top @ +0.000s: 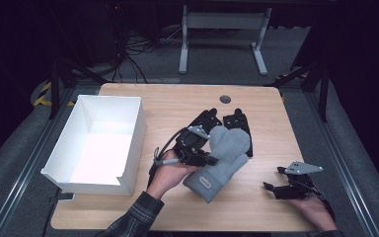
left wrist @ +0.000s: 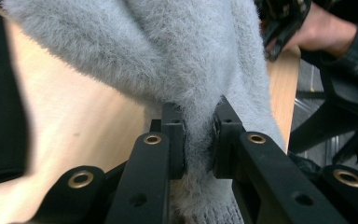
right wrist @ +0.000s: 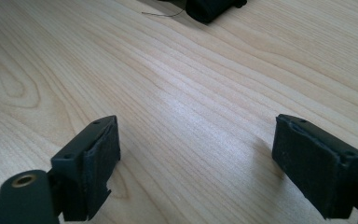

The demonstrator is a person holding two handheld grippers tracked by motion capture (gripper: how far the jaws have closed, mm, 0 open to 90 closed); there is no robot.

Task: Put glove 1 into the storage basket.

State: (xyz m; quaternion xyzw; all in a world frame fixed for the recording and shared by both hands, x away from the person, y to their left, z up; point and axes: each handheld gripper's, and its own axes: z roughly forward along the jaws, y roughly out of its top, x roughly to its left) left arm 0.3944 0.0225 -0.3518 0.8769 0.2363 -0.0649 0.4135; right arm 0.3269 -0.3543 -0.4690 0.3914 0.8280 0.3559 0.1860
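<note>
A grey fuzzy mitten (top: 224, 155) hangs slightly above the middle of the wooden table (top: 168, 103), cuff toward the front. My left gripper (top: 212, 159) is shut on its edge. In the left gripper view the two pads pinch a fold of the grey mitten (left wrist: 177, 56) between them, with my left gripper (left wrist: 198, 135) at the bottom. Two black gloves (top: 205, 121) (top: 239, 123) lie just behind the mitten. My right gripper (top: 272, 178) rests at the front right, open. In the right gripper view my right gripper (right wrist: 196, 154) has only bare wood between its wide jaws.
A white open box (top: 134, 143) stands at the table's left side. A small round grommet (top: 225, 98) sits near the far edge. A black glove (left wrist: 0, 93) lies left of the mitten, and the other hand (left wrist: 317, 28) shows beyond it.
</note>
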